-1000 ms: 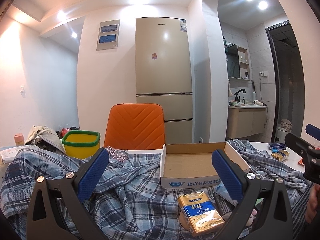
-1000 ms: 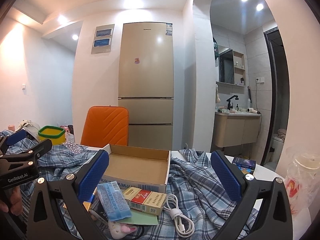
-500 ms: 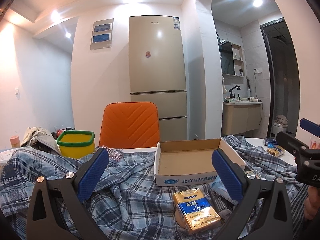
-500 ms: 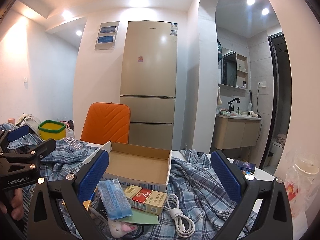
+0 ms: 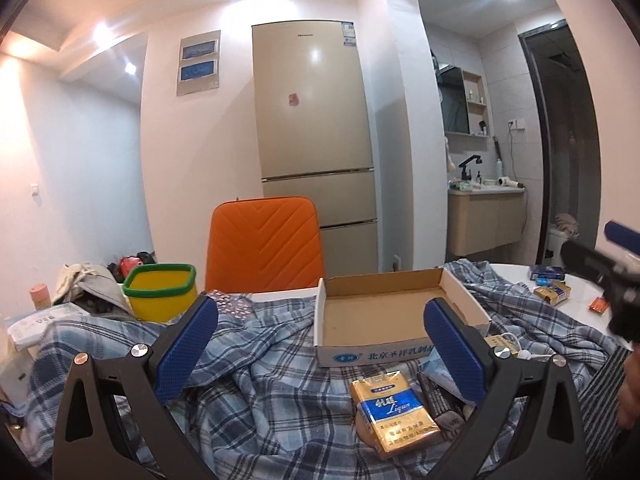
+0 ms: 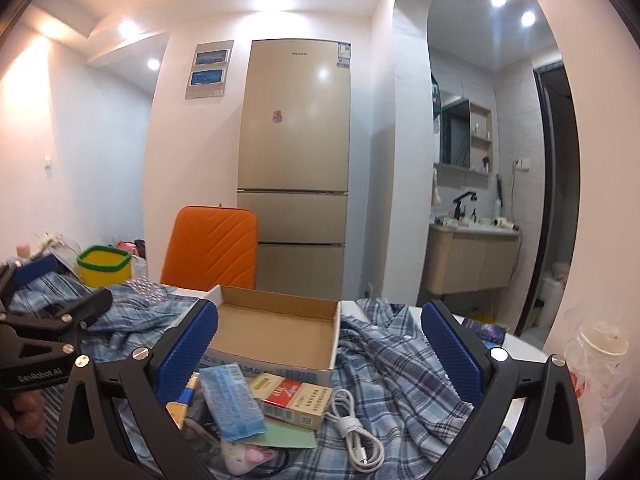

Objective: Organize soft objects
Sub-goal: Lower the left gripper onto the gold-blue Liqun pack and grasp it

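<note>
A rumpled blue plaid shirt [image 5: 264, 364] covers the table, also in the right wrist view [image 6: 400, 364]. An empty cardboard box [image 5: 384, 312] sits on it, also in the right wrist view [image 6: 276, 332]. Before the box lie a yellow-blue cigarette pack [image 5: 394, 412], a blue tissue pack [image 6: 232, 406], a red-gold cigarette pack [image 6: 296, 398], a white cable [image 6: 356, 436] and a small pink-white plush toy [image 6: 244, 456]. My left gripper [image 5: 320, 352] is open and empty above the shirt. My right gripper [image 6: 320, 356] is open and empty above the pile.
A yellow tub with a green rim [image 5: 162, 296] stands at the back left. An orange chair [image 5: 264, 244] is behind the table. More packs [image 5: 554, 294] lie on the white tabletop at right. A plastic-wrapped bottle [image 6: 596, 364] stands at far right.
Both grippers have shifted slightly; the left view has swung a little so the box and pack sit further left. Both stay open and empty.
</note>
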Tool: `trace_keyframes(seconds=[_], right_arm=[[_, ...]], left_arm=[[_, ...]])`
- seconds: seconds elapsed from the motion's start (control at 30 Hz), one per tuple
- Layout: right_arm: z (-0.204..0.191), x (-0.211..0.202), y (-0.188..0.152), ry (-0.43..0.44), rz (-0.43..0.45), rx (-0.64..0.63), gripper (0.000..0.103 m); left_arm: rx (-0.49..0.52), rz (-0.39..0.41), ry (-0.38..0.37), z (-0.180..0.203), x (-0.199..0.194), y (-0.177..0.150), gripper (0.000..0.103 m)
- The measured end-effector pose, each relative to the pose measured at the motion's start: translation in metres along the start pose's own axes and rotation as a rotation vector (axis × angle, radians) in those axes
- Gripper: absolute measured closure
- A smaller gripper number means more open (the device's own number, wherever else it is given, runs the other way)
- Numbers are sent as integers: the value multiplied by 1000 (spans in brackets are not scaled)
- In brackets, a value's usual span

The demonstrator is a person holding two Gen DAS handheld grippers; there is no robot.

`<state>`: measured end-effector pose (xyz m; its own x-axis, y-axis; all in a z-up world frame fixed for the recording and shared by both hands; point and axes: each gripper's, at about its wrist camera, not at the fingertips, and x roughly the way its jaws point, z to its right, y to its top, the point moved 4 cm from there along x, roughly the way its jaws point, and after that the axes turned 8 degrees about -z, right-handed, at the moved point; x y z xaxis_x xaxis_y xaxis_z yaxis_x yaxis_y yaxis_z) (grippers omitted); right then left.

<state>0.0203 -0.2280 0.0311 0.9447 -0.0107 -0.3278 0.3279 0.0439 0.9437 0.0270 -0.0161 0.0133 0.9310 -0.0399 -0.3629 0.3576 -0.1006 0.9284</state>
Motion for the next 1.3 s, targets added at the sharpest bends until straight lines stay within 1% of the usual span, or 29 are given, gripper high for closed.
trace_keyframes(seconds=[0.1, 0.27, 0.47, 0.6, 0.67, 0.8, 0.87, 0.93, 1.07, 1.1, 1.17, 1.3], right_arm=[[3, -3, 12, 5, -11, 18, 0], [2, -2, 23, -5, -39, -6, 0], [5, 2, 25, 12, -103, -13, 0], [9, 8, 23, 21, -144, -11, 0], [12, 12, 20, 34, -168, -3, 2], [17, 20, 14, 45, -209, 1, 3], [17, 25, 11, 49, -229, 4, 6], [15, 32, 7, 60, -256, 3, 7], [8, 50, -4, 85, -313, -8, 11], [7, 53, -7, 89, -319, -10, 11], [5, 61, -15, 94, -341, -11, 15], [4, 76, -32, 106, -396, -3, 18]], left_arm=[[26, -31, 22, 3, -1, 2, 0], [35, -84, 11, 8, -5, 7, 1], [18, -161, -22, 16, -2, 7, 1], [-2, -213, -52, 21, 4, 0, 1], [-9, -238, -62, 22, 8, -5, 1], [-25, -301, -94, 24, 17, -18, 10], [-37, -335, -114, 25, 23, -25, 14], [-46, -369, -133, 24, 30, -32, 20], [-72, -432, -166, 23, 44, -39, 25], [-77, -446, -171, 24, 47, -40, 28], [-73, -475, -181, 27, 51, -42, 29], [-43, -546, -188, 40, 60, -48, 30]])
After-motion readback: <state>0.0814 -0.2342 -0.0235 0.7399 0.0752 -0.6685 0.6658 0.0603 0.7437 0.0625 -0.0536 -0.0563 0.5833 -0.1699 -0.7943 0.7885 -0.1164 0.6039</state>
